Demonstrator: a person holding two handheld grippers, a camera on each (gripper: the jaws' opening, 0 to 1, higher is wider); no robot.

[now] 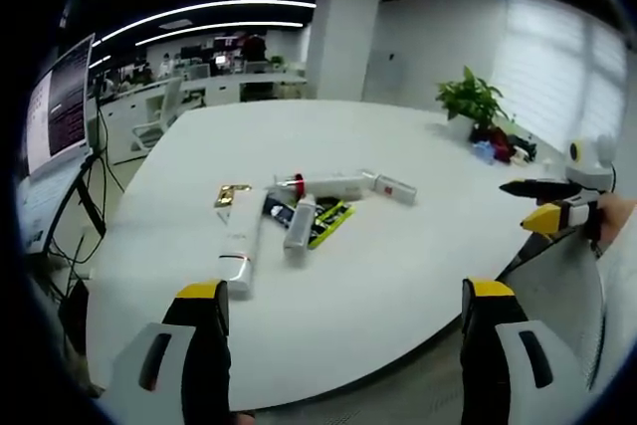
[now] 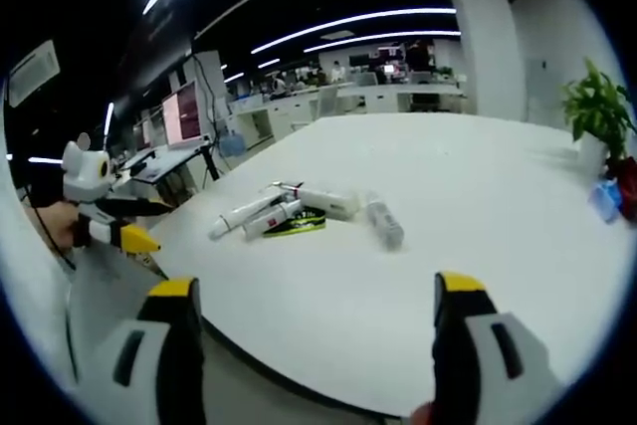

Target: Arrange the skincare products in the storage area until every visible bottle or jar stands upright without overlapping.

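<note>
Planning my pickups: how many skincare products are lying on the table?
About 5, all lying down: a long white tube nearest, a gold-capped item, a grey tube, a red-capped tube, a small bottle apart. The overlapping pile may hide more.

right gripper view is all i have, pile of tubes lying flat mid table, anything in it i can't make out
Observer: A small gold piece lies at one end of the pile, beside the long white tube.
Operator: is the left gripper holding anything
Observer: No. In its own view the left gripper has its jaws wide apart with nothing between them.
Operator: anything upright yet
Observer: Nothing. The left gripper view shows a red-capped tube lying flat too.
</note>
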